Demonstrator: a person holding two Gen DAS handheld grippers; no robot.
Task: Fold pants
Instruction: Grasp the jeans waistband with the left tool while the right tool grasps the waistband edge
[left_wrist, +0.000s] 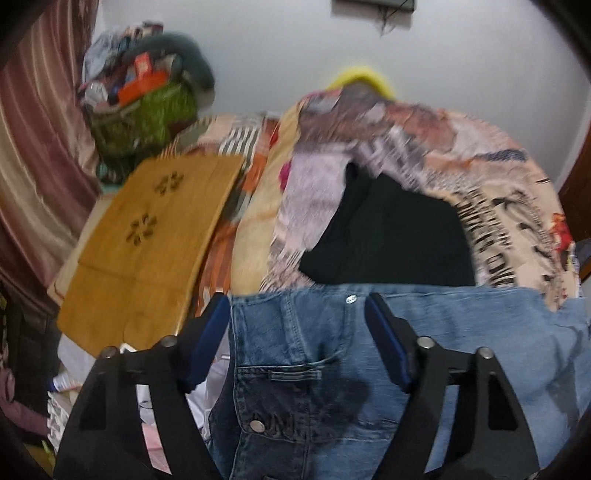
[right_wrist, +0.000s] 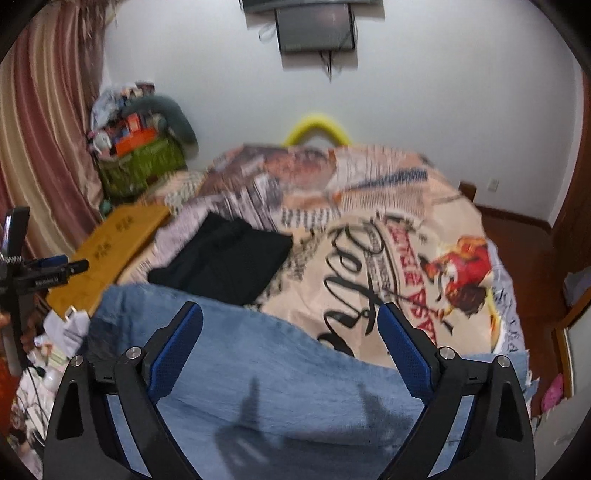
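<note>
Blue jeans (left_wrist: 314, 350) lie flat on the near edge of the bed, waistband with its metal button toward the far side. My left gripper (left_wrist: 293, 306) hovers over the waist, jaws open, the waistband showing between the blue pads without contact that I can see. In the right wrist view a lighter jeans leg (right_wrist: 258, 369) spreads across the near bed. My right gripper (right_wrist: 290, 308) stands wide open above its far edge, holding nothing. A folded black garment (left_wrist: 388, 240) (right_wrist: 221, 258) rests just beyond the jeans.
The bed wears a printed bedspread (right_wrist: 369, 240). A wooden board (left_wrist: 147, 240) lies along its left side, a green basket of clutter (left_wrist: 140, 110) behind it, striped curtains at far left. A tripod with a phone (right_wrist: 22, 273) stands left. Wooden floor lies right.
</note>
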